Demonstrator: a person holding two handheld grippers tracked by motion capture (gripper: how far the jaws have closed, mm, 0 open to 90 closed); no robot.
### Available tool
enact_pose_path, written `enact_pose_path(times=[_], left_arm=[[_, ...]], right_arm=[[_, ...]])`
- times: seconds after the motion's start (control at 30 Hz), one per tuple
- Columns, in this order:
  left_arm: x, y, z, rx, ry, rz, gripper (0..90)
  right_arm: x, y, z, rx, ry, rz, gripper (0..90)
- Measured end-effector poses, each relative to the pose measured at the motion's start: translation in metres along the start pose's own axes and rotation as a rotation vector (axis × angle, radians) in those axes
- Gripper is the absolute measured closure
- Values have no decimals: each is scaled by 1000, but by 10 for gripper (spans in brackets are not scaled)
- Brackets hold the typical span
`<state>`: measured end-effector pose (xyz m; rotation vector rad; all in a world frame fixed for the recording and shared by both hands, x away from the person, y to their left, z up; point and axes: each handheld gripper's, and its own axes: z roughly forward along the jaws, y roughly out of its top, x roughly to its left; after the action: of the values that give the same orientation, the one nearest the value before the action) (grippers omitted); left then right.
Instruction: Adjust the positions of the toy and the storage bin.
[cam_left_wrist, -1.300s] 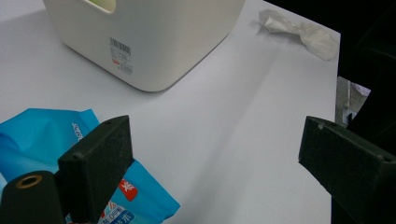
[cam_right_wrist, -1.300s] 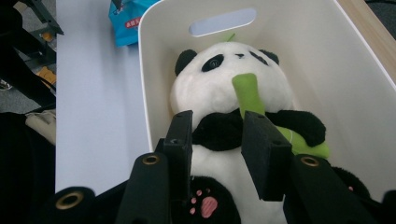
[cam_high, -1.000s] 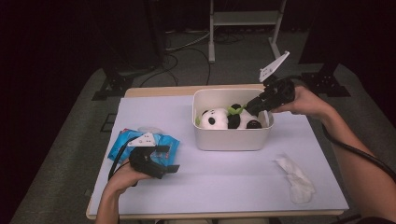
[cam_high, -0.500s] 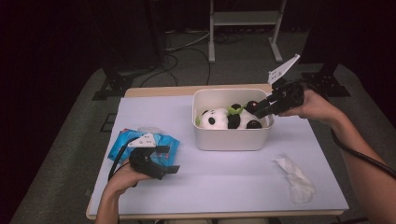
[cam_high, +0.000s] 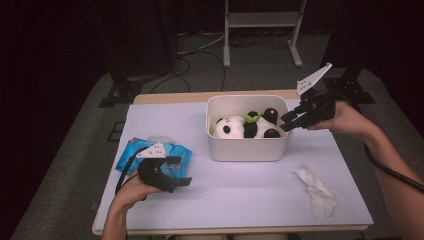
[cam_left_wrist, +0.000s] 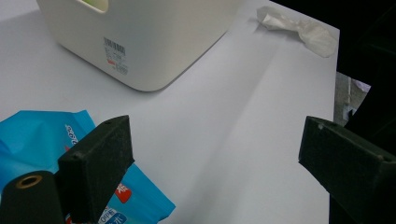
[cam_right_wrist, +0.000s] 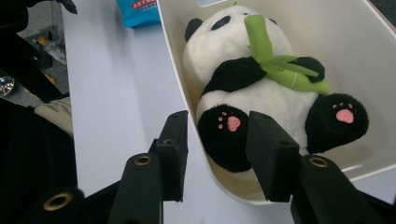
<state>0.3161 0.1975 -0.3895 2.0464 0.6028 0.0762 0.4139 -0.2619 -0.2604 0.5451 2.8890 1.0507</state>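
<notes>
Since the earlier frame, my right claw (cam_high: 286, 122) has drawn back from the stuffed black-and-white plush panda (cam_right_wrist: 261, 88) to the white plastic bin's (cam_high: 247, 150) right rim, jaws opening, released. Panda lies inside the bin ahead. My left claw (cam_left_wrist: 219, 163) rests released beside the blue wipes packet (cam_left_wrist: 37, 135).

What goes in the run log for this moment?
right gripper: open, empty, at bin rim | panda: in bin | left gripper: open over wipes pack
</notes>
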Motion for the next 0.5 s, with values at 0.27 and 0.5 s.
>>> enact_pose_path(times=[0.27, 0.5], left_arm=[[0, 0, -1, 4, 5, -2, 93], [0, -1, -2, 5, 7, 0, 93]], right_arm=[[7, -15, -5, -7, -7, 7, 562], [7, -34, -5, -24, -8, 36, 552]])
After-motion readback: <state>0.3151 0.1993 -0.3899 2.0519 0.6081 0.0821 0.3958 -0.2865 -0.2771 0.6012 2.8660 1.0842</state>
